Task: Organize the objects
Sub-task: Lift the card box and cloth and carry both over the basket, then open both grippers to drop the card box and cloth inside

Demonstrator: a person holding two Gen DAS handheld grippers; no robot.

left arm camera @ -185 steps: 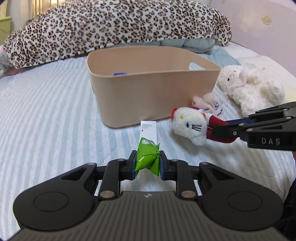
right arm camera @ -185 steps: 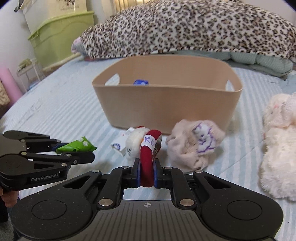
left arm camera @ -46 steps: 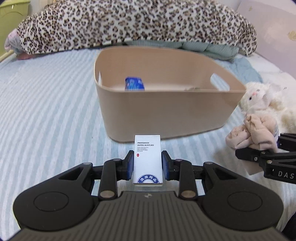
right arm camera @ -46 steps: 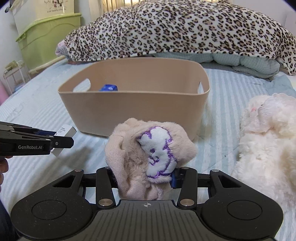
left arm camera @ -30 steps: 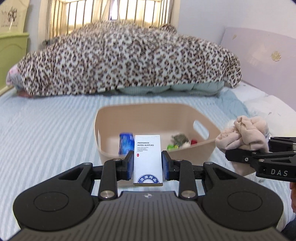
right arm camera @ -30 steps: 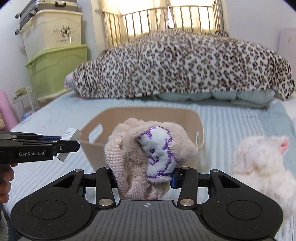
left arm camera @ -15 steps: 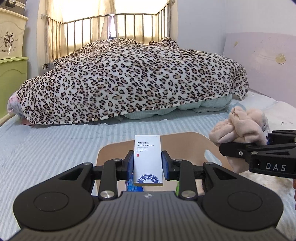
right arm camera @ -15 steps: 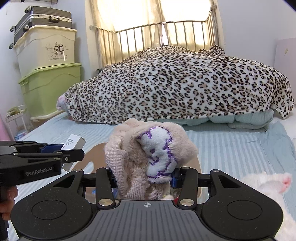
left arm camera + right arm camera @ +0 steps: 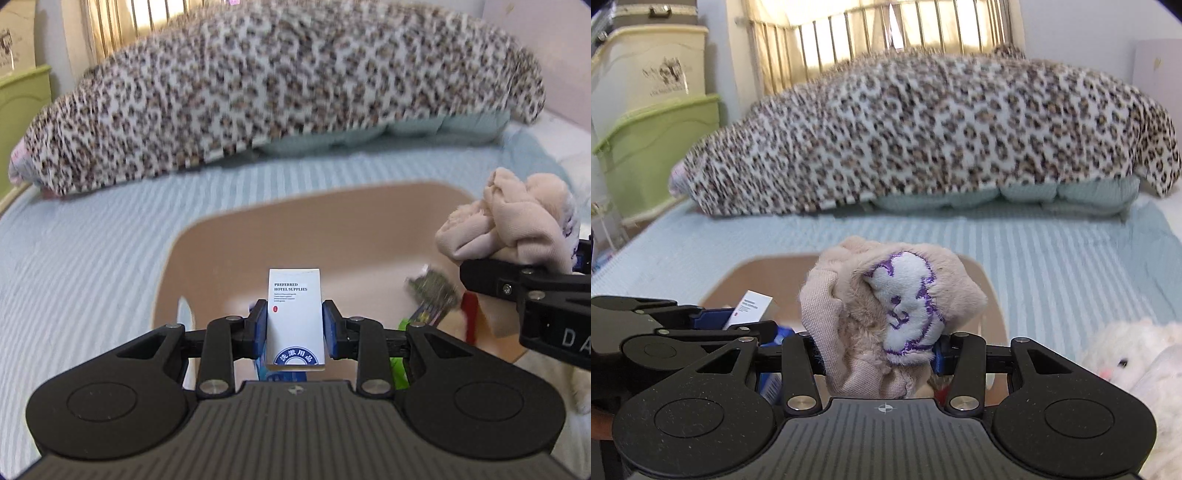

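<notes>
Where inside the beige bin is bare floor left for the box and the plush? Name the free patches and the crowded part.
Inside the beige bin, the far floor below the back wall, beyond the white box in the left gripper, looks bare. The right end is crowded: a dark packet and red and green items lie under the beige plush in the right gripper.

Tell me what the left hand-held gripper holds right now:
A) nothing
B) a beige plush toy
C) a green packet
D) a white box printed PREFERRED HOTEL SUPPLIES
D: the left hand-held gripper is shut on the white box, upright over the tan bin; the beige plush toy sits in the right hand-held gripper.
</notes>
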